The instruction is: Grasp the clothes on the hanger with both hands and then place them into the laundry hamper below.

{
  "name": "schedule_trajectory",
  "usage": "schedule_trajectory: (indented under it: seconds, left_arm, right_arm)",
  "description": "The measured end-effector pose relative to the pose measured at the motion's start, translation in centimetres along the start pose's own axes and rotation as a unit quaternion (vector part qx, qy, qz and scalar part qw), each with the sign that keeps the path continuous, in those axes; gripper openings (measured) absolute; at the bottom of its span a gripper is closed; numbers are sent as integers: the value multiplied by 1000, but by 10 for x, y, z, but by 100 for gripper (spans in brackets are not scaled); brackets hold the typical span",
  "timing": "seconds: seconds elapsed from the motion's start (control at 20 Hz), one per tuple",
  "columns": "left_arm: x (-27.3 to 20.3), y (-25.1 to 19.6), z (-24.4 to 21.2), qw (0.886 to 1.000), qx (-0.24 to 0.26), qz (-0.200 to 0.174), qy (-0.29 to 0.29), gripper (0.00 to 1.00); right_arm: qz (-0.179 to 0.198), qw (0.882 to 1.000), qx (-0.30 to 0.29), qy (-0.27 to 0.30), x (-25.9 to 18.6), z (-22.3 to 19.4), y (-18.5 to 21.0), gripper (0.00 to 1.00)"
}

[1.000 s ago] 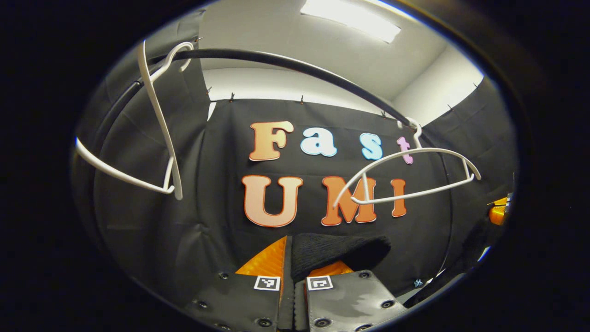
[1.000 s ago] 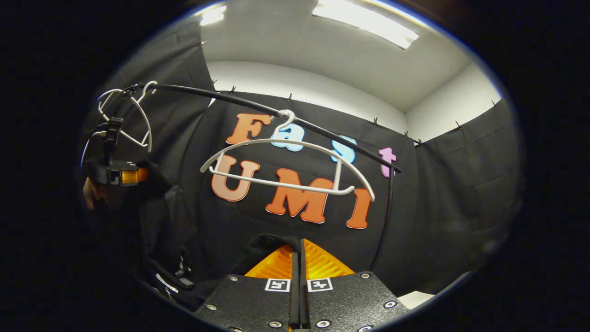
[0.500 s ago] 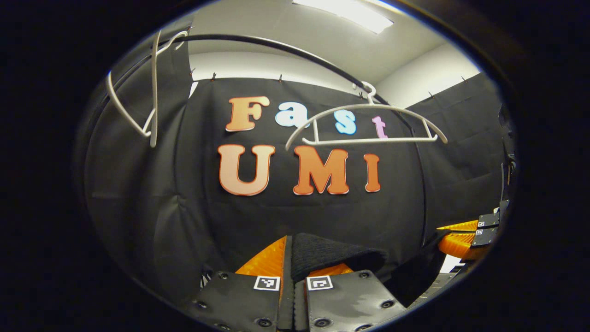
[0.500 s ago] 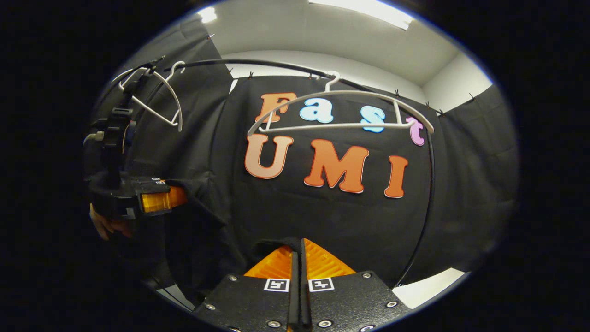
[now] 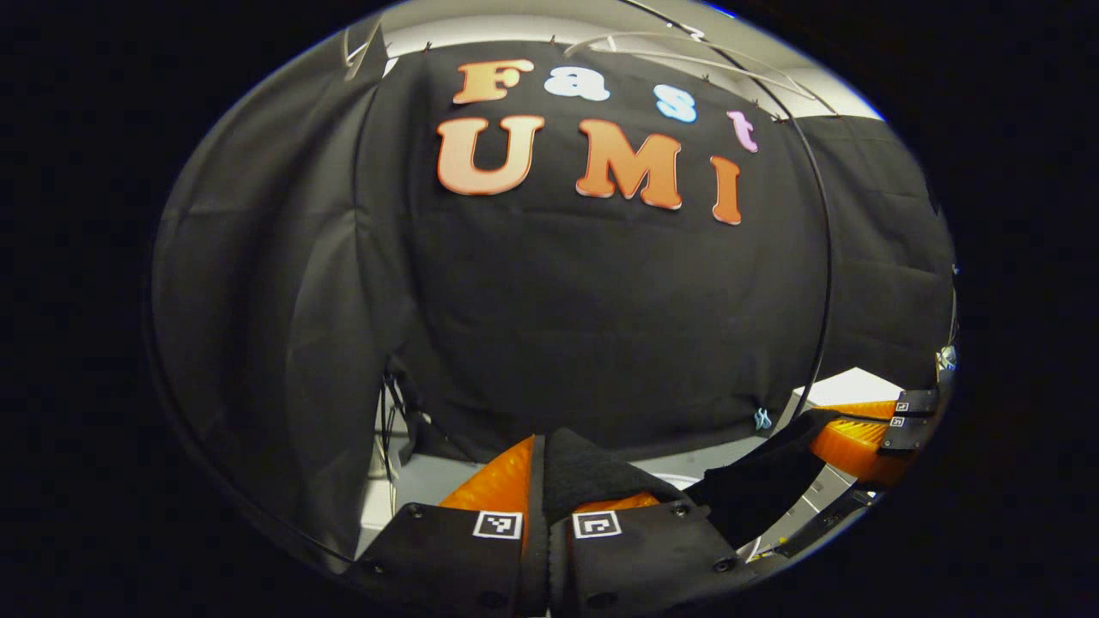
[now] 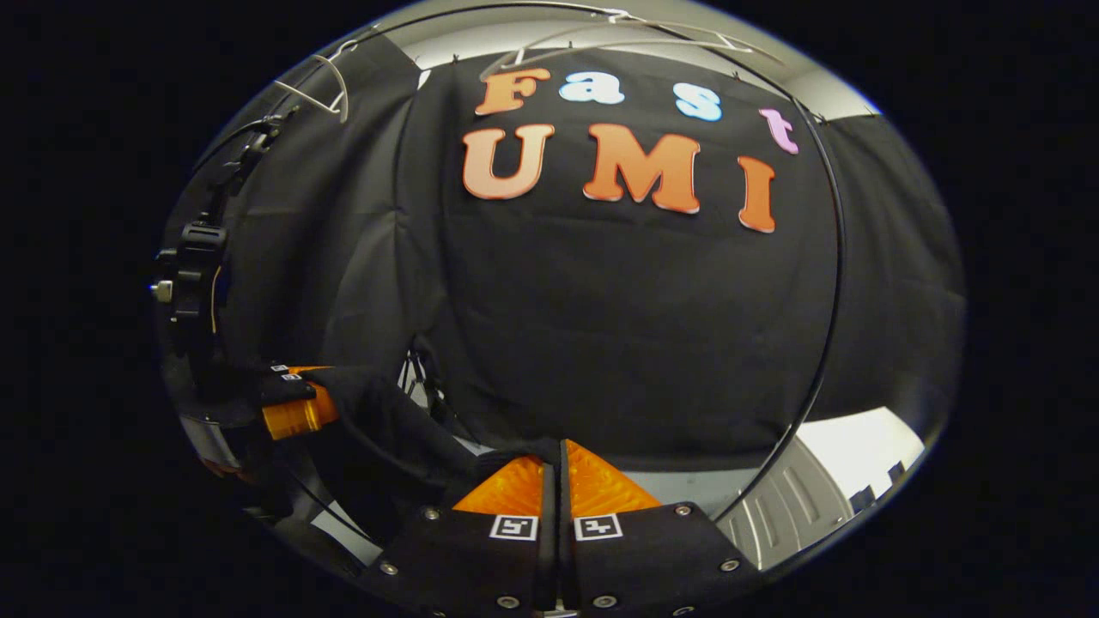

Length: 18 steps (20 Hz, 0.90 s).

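A black knit garment [image 5: 592, 468] is off the hangers and stretches between my two grippers. In the left gripper view my left gripper [image 5: 558, 472] is shut on one bunched end of it. From there the cloth runs right to the right gripper [image 5: 867, 433]. In the right gripper view my right gripper [image 6: 555, 455] is shut on a thin fold of the garment [image 6: 386, 421], which sags leftward to the left gripper [image 6: 292, 412]. Two bare white hangers [image 6: 618, 34] [image 6: 322, 86] stay on the black rail high above.
The rack's black upright pole [image 6: 828, 283] curves down on the right. A pale ribbed surface [image 6: 794, 498] lies low on the right, beside a white patch [image 6: 859, 446]. Grey floor [image 5: 429, 481] is visible under the cloth wall.
Both grippers have come down with the garment held between them. The hangers and rail have slid up to the top edge of both views, and floor now appears below.
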<state>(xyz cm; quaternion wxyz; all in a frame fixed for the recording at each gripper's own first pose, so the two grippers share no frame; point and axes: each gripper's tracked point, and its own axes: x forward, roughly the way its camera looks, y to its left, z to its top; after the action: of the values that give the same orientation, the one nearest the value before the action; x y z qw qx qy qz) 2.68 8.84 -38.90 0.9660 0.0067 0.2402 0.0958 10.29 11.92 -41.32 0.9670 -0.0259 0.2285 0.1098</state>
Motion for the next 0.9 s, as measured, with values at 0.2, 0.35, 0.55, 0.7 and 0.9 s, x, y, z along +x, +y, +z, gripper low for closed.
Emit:
schedule_trajectory:
  seconds: [0.2, 0.35, 0.55, 0.7, 0.9]
  left_arm:
    - [16, -2, -76, 997, -24, -2, 79, 8]
    - [20, 2, -118, 993, -7, 15, 116, 9]
    - [18, 16, -170, 983, 6, 58, 172, 24]
    - [8, 20, -203, 970, -50, 55, 230, 53]
    - [2, 34, -228, 962, -68, 75, 255, 87]
  right_arm:
    - [-3, 998, 0, 56, 8, -78, 5, 1]
    - [12, 996, -8, 91, 13, -116, 18, 3]
    - [23, 988, 12, 149, 15, -167, 32, 6]
    - [25, 983, 26, 181, 10, -202, 34, 28]
    - [29, 980, 56, 187, 4, -211, 38, 57]
